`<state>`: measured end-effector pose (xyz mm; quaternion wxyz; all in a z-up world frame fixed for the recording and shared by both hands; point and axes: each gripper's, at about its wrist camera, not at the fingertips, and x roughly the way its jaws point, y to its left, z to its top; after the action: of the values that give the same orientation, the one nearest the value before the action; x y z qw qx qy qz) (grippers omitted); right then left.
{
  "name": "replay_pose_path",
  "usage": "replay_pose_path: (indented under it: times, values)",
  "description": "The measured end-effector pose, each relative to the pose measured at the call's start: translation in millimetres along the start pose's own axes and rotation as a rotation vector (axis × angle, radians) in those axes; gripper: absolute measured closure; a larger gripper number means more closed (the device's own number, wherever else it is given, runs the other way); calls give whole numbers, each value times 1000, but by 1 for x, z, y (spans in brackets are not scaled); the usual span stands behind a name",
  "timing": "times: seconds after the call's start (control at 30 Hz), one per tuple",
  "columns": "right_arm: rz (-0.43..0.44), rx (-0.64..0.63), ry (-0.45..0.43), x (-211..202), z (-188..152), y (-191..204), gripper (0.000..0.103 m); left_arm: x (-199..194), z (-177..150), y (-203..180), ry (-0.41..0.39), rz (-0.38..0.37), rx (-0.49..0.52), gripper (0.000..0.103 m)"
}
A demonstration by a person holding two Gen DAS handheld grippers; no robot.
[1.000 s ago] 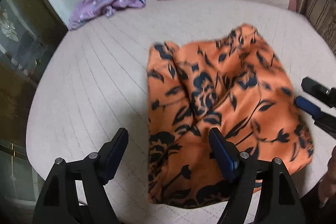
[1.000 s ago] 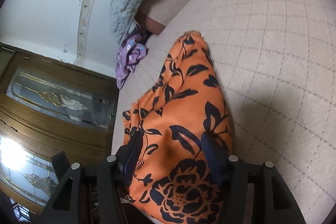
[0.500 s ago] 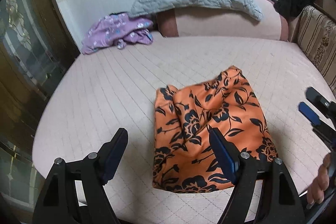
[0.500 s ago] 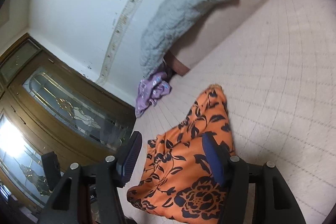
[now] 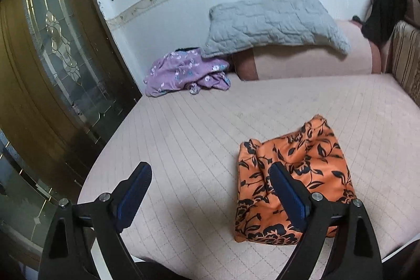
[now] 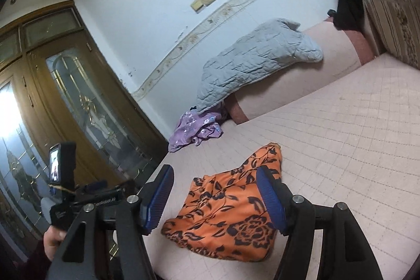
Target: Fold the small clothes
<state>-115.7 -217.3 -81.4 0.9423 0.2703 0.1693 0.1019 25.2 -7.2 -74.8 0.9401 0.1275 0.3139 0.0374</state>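
Orange cloth (image 5: pixel 302 169) with black flowers; purple floral garment (image 5: pixel 183 72); grey quilt (image 5: pixel 273 22); pink checked bed (image 5: pixel 210 127).

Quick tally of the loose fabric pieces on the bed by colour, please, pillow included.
Orange with black flowers, folded garment: 1
Purple floral, crumpled garment: 1
Grey quilted pillow: 1
Black cloth at the headboard corner: 1
Total: 4

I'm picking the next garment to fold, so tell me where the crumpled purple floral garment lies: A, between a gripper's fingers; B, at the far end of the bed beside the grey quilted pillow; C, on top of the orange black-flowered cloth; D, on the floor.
B: the crumpled purple floral garment lies on the pink quilted bed below the grey quilted pillow.
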Motion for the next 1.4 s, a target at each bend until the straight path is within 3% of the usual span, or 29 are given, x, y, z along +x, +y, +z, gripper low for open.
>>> replay_pose_path:
  times: [0.23, 0.63, 1.03, 1.4]
  values:
    - [-35, -78, -7, -16, 10, 39, 28, -16, 1, 19, -51, -36, -57, 12]
    - [-167, -178, 73, 10, 7, 96, 26, -41, 3, 49, -151, -61, -104, 10]
    - [-237, -232, 142, 37, -10, 121, 26, -42, 0, 57, -165, -67, -97, 10]
    - [-291, -247, 152, 45, -14, 123, 26, -40, -3, 58, -162, -74, -103, 10]
